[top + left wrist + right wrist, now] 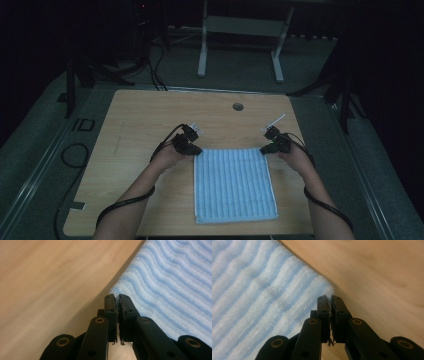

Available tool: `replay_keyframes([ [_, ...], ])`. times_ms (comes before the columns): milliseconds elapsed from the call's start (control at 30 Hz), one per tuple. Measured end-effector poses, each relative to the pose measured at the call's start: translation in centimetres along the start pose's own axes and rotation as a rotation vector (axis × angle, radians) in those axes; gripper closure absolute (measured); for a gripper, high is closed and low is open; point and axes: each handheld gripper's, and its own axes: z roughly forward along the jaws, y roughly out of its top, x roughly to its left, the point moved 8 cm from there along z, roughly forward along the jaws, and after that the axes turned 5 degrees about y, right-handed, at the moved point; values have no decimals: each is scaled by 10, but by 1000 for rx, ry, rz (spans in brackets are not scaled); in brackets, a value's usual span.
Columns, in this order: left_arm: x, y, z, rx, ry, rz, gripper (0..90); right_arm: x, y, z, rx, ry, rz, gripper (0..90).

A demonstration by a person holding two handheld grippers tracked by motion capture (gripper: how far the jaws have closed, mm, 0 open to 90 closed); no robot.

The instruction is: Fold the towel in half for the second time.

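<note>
A light blue striped cloth (234, 184) lies flat on the wooden table (145, 120), reaching from the middle to the near edge. My left gripper (196, 149) pinches the cloth's far left corner; in the left gripper view its jaws (117, 297) are pressed together on the corner of the cloth (170, 282). My right gripper (264, 149) holds the far right corner the same way. In the right gripper view, my gripper (330, 298) has its jaws closed on the tip of the cloth (262, 290).
A round cable hole (238, 106) sits in the table's far middle. Black cables (125, 202) trail from both grippers back along the person's forearms. Beyond the table stand a white frame (202, 50) and dark stands on the floor.
</note>
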Motion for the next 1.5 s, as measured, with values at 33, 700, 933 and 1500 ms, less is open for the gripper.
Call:
replay_keyframes([
  [33,2,4,-3,-6,14,1,855,0,3,-4,-12,-5,-3,862],
  [700,17,52,-69,-165,64,65,851,-3,43,-75,-221,-91,-38,860],
  [933,-3,40,-85,-206,31,108,850,9,23,-88,-267,-85,-64,861],
  [1500,-64,-13,-88,-216,-40,195,851,60,-46,-87,-326,-48,-103,864],
])
